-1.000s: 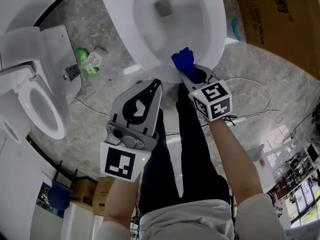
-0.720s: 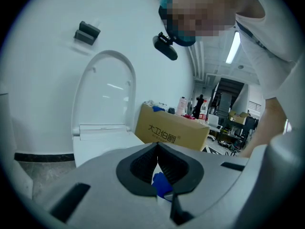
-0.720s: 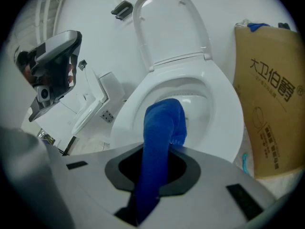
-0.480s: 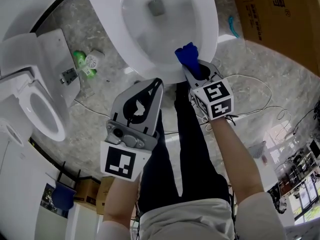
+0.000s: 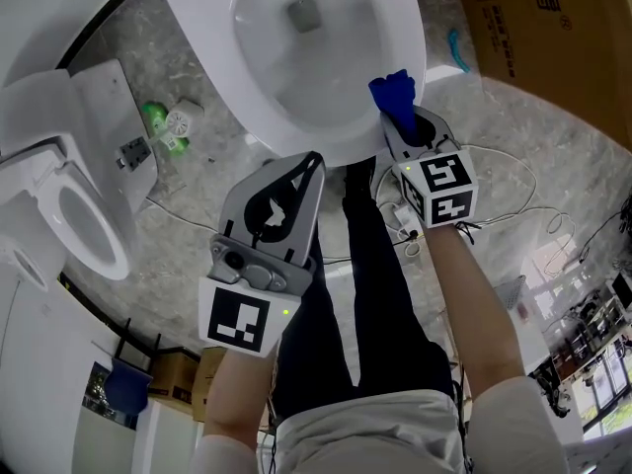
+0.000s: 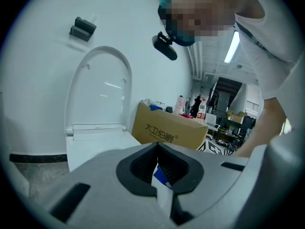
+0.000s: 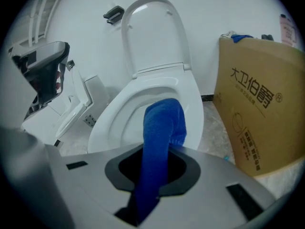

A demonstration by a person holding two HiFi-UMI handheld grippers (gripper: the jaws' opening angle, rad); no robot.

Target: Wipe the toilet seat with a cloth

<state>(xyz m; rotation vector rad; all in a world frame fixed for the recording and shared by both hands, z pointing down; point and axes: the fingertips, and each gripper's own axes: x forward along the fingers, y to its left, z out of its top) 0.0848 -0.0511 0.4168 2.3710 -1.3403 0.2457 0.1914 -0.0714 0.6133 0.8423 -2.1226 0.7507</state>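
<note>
One cloth (image 5: 393, 95), blue, lies on the right side of the seat (image 5: 405, 28), just beside the bowl (image 5: 306, 47); my right gripper (image 5: 403, 126) pinches it by the middle, so a folded wad sticks out past the tips; I judge that this lets the wad press on the seat while the jaws stay off it. The lid (image 7: 152, 32) stands up against the wall, which leaves the whole seat free to wipe. My left gripper (image 5: 311, 161) is pressed together on nothing and hangs just short of the toilet's front edge, out of the wiping path. A second ago the cloth sat at the front of the seat; it has since slid round the right side toward the back; the left gripper has not moved.
</note>
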